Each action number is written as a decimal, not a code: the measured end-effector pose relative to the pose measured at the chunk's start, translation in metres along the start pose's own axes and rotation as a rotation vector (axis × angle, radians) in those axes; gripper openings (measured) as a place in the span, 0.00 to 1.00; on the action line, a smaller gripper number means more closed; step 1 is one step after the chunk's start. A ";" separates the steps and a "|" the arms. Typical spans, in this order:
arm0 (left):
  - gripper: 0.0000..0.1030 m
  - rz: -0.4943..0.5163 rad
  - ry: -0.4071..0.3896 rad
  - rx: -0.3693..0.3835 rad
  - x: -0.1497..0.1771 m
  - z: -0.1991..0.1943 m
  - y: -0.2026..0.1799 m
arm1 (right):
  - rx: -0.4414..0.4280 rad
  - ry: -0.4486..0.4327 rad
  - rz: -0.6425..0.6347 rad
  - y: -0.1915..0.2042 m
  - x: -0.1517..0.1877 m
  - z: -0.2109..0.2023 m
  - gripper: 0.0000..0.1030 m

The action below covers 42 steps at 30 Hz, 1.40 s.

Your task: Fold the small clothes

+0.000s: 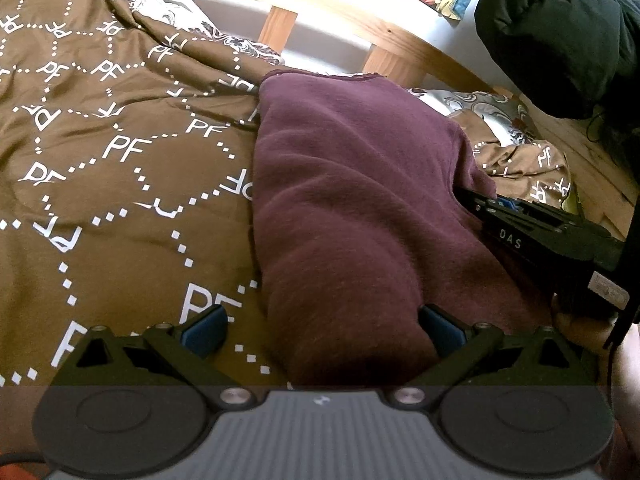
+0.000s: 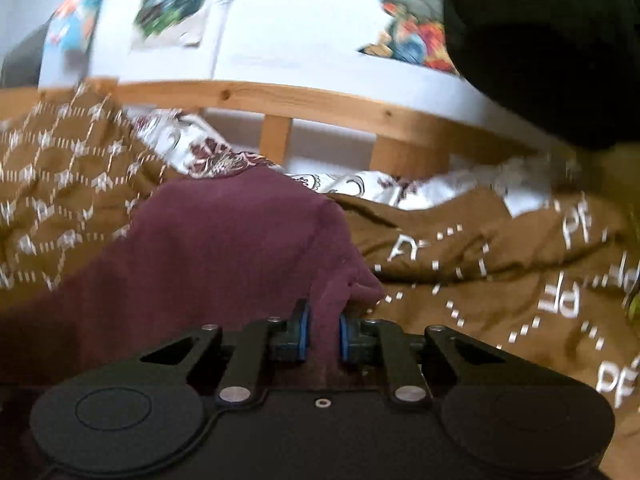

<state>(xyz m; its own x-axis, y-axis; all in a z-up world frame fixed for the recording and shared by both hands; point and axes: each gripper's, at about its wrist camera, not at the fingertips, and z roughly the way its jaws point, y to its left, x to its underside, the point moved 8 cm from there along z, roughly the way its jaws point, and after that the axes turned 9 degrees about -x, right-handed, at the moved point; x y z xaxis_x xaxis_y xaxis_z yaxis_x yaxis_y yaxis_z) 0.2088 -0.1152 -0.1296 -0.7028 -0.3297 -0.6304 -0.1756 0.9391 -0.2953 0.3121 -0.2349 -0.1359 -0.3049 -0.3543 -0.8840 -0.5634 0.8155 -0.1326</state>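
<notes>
Right gripper (image 2: 323, 338) jaws pinched a fold of the maroon garment (image 2: 224, 240) on the bed; left gripper (image 1: 323, 330) jaws stood spread over its near edge.

garment (image 1: 360, 208): plain maroon | bedcover (image 1: 120, 152): brown, white "pf" letters and dotted lines | sheet (image 2: 208, 152): white with dark red swirls | bed frame (image 2: 280, 100): light wood | gripper pads (image 2: 305, 334): blue | posters (image 2: 172, 4): multicoloured

Right wrist view motion-blurred, worst at left edge; left wrist sharp. Wall (image 2: 304, 40) overexposed. Fisheye bends the edges.
</notes>
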 end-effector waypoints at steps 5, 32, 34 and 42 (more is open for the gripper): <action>1.00 -0.001 0.000 -0.001 0.000 0.000 0.000 | 0.043 -0.009 0.054 -0.015 0.000 -0.003 0.28; 1.00 -0.029 0.017 0.115 -0.029 -0.015 -0.003 | -0.164 -0.049 0.497 -0.068 0.003 0.018 0.45; 1.00 -0.039 0.011 0.124 -0.038 -0.014 -0.002 | -0.224 -0.053 0.613 -0.073 0.010 0.020 0.54; 1.00 -0.078 0.176 0.072 -0.039 0.022 0.007 | -0.272 -0.047 0.651 -0.067 0.012 0.025 0.59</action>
<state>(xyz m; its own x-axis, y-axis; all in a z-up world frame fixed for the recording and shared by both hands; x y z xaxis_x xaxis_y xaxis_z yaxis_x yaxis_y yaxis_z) 0.2503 -0.0978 -0.1231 -0.7994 -0.3736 -0.4704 -0.1890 0.8997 -0.3935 0.3655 -0.2829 -0.1491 -0.6152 0.1915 -0.7647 -0.4513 0.7098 0.5409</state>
